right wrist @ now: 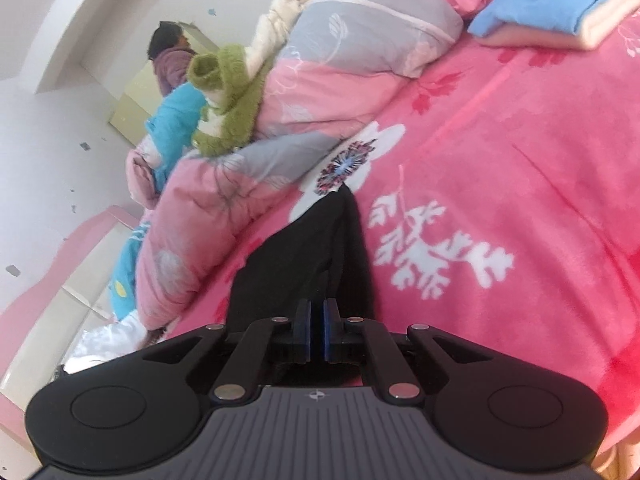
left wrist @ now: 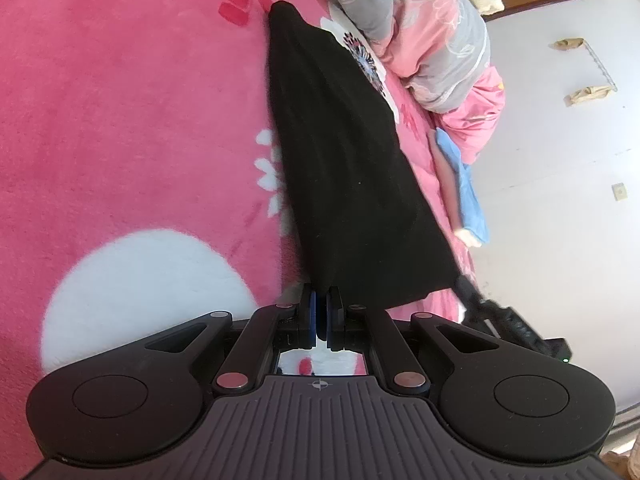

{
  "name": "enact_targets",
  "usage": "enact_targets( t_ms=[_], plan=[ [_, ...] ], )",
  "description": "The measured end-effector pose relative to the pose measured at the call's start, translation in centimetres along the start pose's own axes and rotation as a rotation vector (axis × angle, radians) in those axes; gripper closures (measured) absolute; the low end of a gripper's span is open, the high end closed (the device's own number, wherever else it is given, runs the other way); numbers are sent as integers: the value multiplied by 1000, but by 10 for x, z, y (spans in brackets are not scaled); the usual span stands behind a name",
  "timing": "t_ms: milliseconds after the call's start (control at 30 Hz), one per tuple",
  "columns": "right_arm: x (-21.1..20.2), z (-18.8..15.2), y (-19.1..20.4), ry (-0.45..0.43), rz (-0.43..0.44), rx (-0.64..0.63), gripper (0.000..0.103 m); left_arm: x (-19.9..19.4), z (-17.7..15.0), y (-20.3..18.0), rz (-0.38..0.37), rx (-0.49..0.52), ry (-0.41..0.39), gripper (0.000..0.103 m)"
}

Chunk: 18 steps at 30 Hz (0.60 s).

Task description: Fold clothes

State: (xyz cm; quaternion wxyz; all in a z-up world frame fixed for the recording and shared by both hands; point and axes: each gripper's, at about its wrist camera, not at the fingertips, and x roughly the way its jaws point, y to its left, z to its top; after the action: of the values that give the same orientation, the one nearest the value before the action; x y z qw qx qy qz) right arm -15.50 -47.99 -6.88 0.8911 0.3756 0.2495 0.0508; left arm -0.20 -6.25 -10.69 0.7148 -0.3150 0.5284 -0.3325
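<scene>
The left gripper (left wrist: 321,312) has its jaws drawn together on the near corner of the black garment (left wrist: 344,168), its blue pads almost touching. In the left wrist view the cloth runs from the jaws up the middle of the frame as a long dark band, narrowing to a point near the top centre. The right gripper (right wrist: 316,322) has its jaws together on the other near edge of the same garment (right wrist: 308,256), which stretches away toward the centre of the right wrist view. The garment lies over a pink blanket (left wrist: 120,120) with white flower prints covering the bed. Beside it, at the upper right of the left view, a pink and grey quilt (left wrist: 440,48) is bunched up. A green fuzzy item (right wrist: 228,100) rests on that quilt in the right view, and a blue folded cloth (right wrist: 560,0) lies in the upper right corner.
</scene>
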Motion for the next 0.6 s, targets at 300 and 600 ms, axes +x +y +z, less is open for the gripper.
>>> enact_targets(
  t_ms=[300,600],
  plan=[
    [3,-9,-18,29,-32,64,98,1,-1,-1,11,14,3,101],
    [-2,-2,3,22,-58,-20,96,-4,-10,-8,51,106,-5,97]
  ],
)
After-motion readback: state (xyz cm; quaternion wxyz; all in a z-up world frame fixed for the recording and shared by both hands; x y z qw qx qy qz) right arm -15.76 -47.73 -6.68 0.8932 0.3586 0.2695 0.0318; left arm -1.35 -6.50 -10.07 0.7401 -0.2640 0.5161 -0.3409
